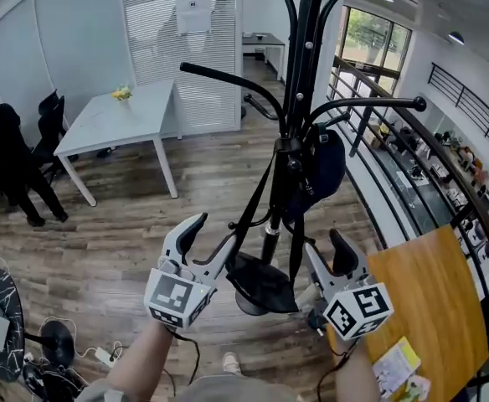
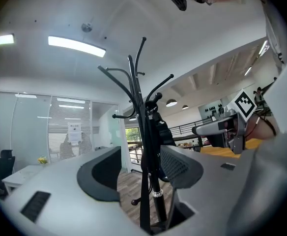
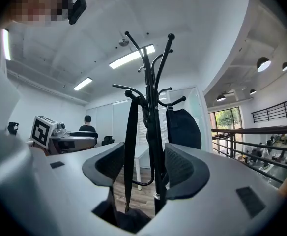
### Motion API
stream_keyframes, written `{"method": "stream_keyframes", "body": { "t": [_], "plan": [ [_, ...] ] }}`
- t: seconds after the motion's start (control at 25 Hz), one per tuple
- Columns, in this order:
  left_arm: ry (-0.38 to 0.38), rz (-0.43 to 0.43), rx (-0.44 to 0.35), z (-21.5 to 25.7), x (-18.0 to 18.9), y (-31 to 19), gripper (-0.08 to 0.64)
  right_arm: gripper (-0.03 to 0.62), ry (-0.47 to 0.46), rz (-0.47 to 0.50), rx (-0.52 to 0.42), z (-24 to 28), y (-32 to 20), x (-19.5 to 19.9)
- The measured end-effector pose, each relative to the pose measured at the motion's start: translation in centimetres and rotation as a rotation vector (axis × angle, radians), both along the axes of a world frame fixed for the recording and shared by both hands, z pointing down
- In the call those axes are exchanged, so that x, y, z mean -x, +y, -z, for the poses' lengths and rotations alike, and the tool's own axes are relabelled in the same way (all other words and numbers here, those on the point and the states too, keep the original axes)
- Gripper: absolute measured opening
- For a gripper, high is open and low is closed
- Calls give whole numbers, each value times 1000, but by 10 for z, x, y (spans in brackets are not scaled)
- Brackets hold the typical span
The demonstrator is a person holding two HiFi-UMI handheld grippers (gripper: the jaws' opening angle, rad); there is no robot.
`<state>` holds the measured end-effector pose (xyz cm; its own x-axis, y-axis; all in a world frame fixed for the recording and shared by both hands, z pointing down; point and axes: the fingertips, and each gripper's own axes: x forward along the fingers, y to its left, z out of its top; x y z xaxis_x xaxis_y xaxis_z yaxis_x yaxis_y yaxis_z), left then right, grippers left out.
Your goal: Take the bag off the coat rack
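Note:
A black coat rack [image 1: 300,74] stands right in front of me, its pole [image 2: 139,112] rising to several curved hooks [image 3: 148,48]. A dark bag [image 1: 321,167] hangs on its right side, also seen as the bag [image 3: 184,127] behind the pole. Long black straps [image 1: 253,209] dangle down the left of the pole. My left gripper [image 1: 207,243] is open, left of the pole, with strap [image 2: 143,191] and pole between its jaws. My right gripper [image 1: 326,256] is open below the bag; a strap [image 3: 129,146] and the pole stand between its jaws [image 3: 142,167]. Neither touches anything.
The rack's round dark base [image 1: 261,285] rests on the wood floor. A white table [image 1: 119,115] and a person in black [image 1: 6,153] are at the back left. A wooden tabletop [image 1: 429,300] and a black railing [image 1: 378,141] lie to the right. Cables [image 1: 102,356] trail at lower left.

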<state>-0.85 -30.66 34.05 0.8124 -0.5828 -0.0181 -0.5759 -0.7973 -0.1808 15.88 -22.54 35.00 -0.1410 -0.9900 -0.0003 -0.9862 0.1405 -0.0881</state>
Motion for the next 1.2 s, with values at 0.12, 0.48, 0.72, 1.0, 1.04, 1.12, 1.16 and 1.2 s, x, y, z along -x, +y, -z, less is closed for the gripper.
{"method": "stream_keyframes", "body": {
  "t": [0.12,0.48,0.72,1.0,1.04,1.12,1.16,1.2],
  "plan": [
    [-20,-44,9,-11,-11,-18,256,252,-3,-31,12,-7,-20,-3],
    [-55,-124,97,-49,-46,-37,256,252,22,-63,94,-45,-55,-4],
    [-97,-113,154,-80,-68,-47,256,252,3,-38,152,-73,-74,-13],
    [-137,-49,210,-108,-81,-60,128,106,-17,10,181,-95,-90,-19],
    [-133,-32,213,-109,-81,-62,94,64,-20,21,180,-95,-91,-18],
    [-122,-2,225,-108,-81,-65,44,37,-18,49,187,-94,-92,-16],
    [-122,7,232,-108,-82,-66,30,34,-16,60,191,-94,-93,-15],
    [-126,11,238,-108,-83,-66,20,32,-18,67,193,-94,-93,-15]
  ]
}}
